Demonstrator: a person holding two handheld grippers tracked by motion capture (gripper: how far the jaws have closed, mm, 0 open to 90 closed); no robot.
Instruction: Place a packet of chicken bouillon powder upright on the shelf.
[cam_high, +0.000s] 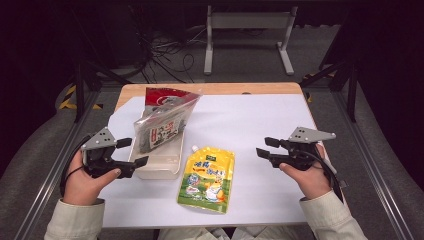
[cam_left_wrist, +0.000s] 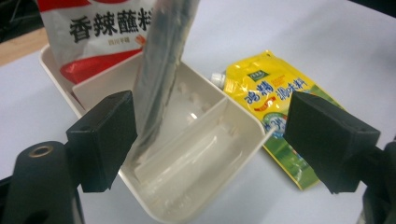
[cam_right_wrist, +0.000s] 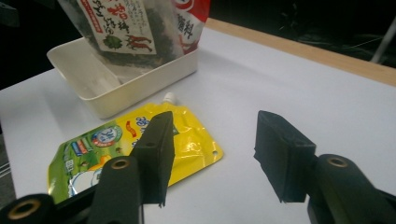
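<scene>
A white divided tray (cam_high: 159, 169) sits left of centre on the white mat. A clear bag of dark snacks (cam_high: 162, 129) stands tilted in it, with a red-and-white packet (cam_high: 169, 96) behind. A yellow spout pouch (cam_high: 207, 176) lies flat beside the tray. My left gripper (cam_high: 132, 152) hangs open at the tray's near left corner, nothing between its jaws. In the left gripper view the tray (cam_left_wrist: 243, 140), clear bag (cam_left_wrist: 161, 60) and pouch (cam_left_wrist: 266, 93) lie beyond the left gripper (cam_left_wrist: 215, 135). My right gripper (cam_high: 262, 146) stands open to the right of the pouch (cam_right_wrist: 112, 140), holding nothing.
The mat covers a wooden table whose bare edge (cam_high: 210, 89) shows at the back. Metal frame rails run along both sides, and a stand with cables sits on the floor behind. White mat stretches between the pouch and my right gripper (cam_right_wrist: 219, 149).
</scene>
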